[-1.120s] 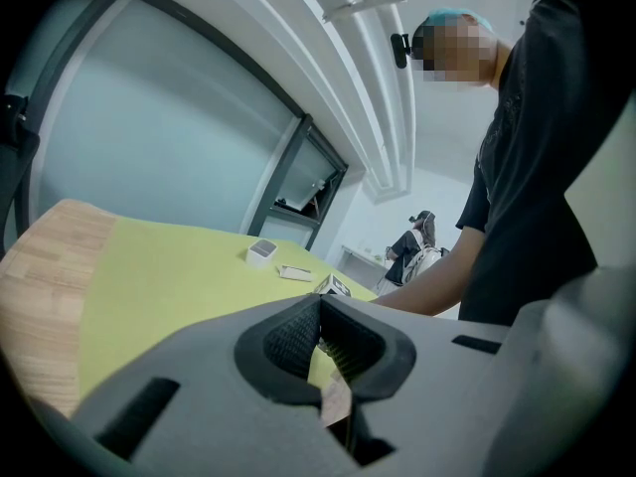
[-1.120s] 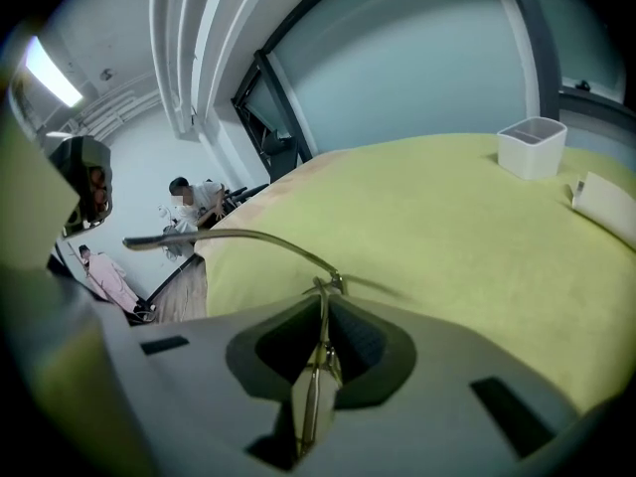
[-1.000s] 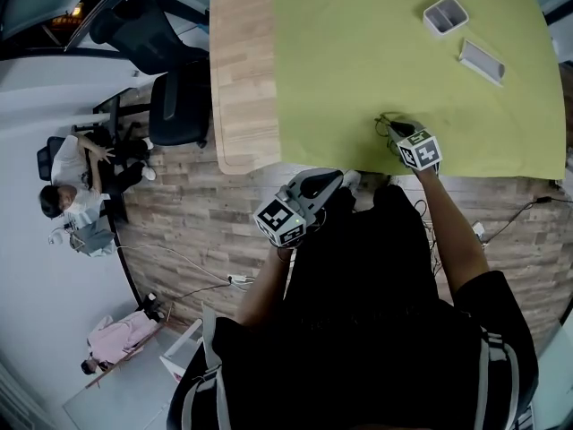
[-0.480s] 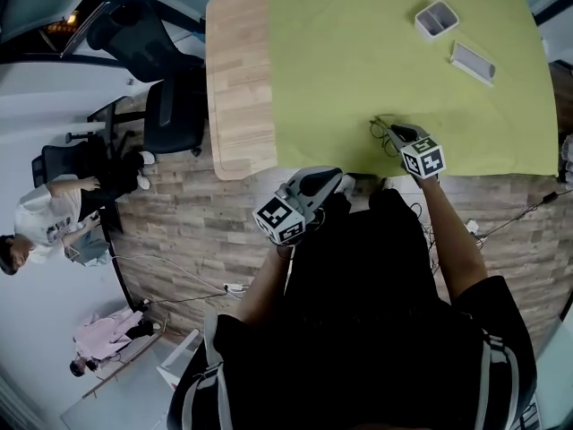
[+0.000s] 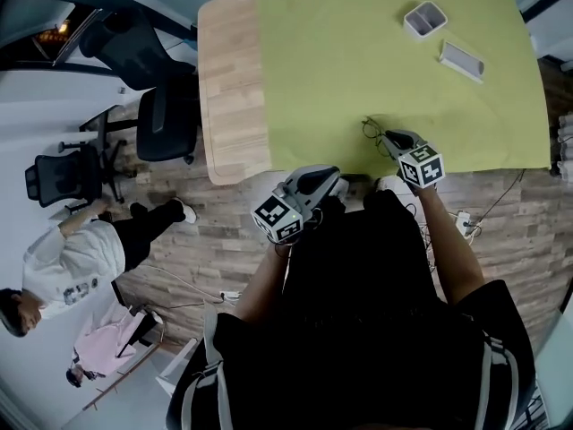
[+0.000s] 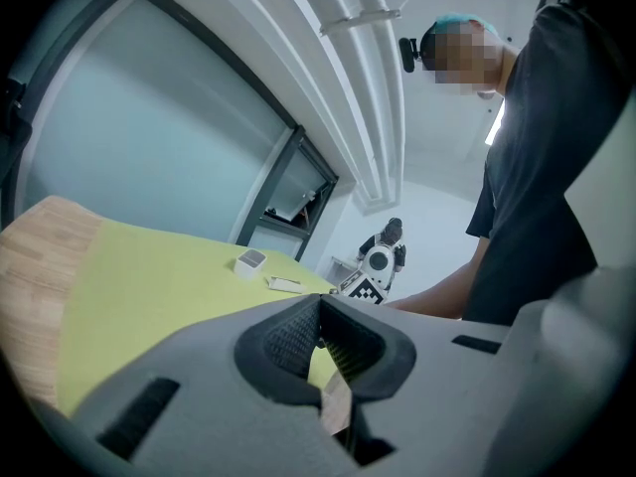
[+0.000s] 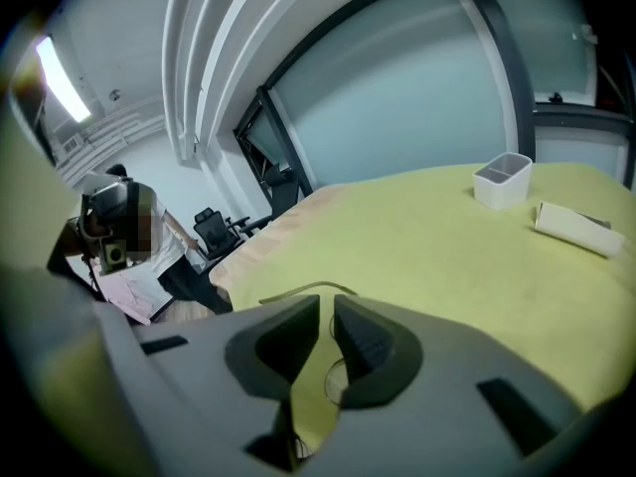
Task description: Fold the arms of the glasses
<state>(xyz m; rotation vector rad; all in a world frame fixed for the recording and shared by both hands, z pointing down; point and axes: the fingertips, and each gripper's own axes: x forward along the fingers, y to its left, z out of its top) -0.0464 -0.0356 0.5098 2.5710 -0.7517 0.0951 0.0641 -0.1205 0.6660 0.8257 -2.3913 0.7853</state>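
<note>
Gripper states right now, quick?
Left gripper: closed, empty.
Right gripper: jaws nearly together over the glasses; whether it grips them cannot be told.

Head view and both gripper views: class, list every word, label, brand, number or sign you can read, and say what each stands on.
No text can be read in any view.
Marker cubes: black and white squares only, no letters or digits.
White shirt of the person on the floor: a print too small to read.
White tub and flat white box: no label shows.
</note>
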